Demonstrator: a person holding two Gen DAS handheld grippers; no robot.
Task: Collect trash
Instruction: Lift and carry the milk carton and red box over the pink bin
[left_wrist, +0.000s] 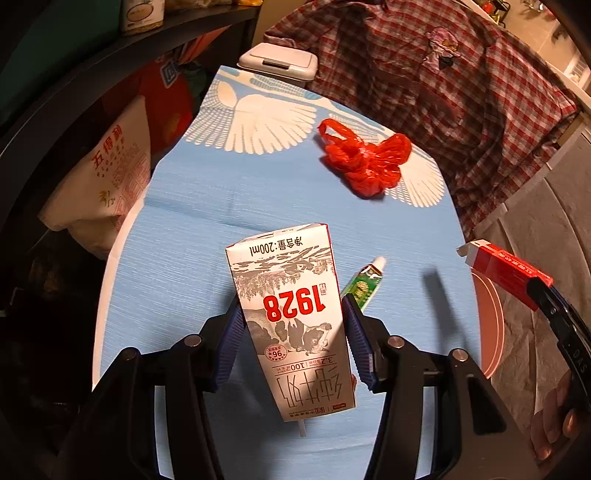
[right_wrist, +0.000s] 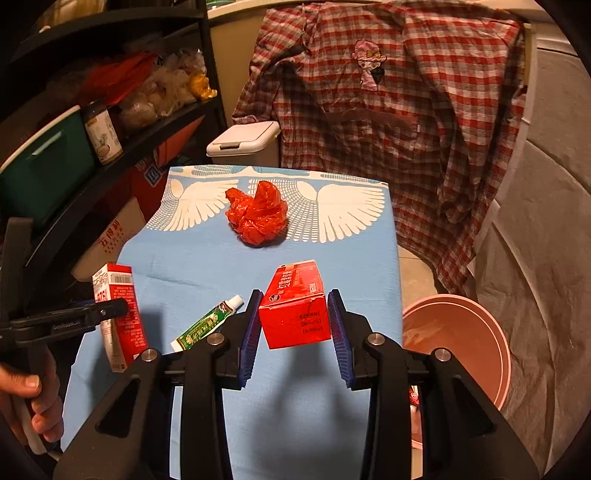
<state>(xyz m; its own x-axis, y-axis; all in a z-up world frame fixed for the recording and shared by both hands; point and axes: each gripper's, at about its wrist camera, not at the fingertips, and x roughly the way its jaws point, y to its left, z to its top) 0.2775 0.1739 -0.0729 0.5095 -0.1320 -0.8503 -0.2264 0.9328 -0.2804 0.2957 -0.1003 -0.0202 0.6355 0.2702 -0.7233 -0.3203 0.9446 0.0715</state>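
Observation:
My left gripper is shut on a white milk carton marked 1928, held above the blue cloth table. The carton also shows in the right wrist view. My right gripper is shut on a red box, held above the table's right part; the box also shows in the left wrist view. A crumpled red plastic bag lies at the table's far middle. A small green tube lies on the cloth between the two grippers.
A pink basin stands on the floor right of the table. A white lidded bin stands behind the table. A plaid shirt hangs at the back right. Dark shelves with goods stand on the left.

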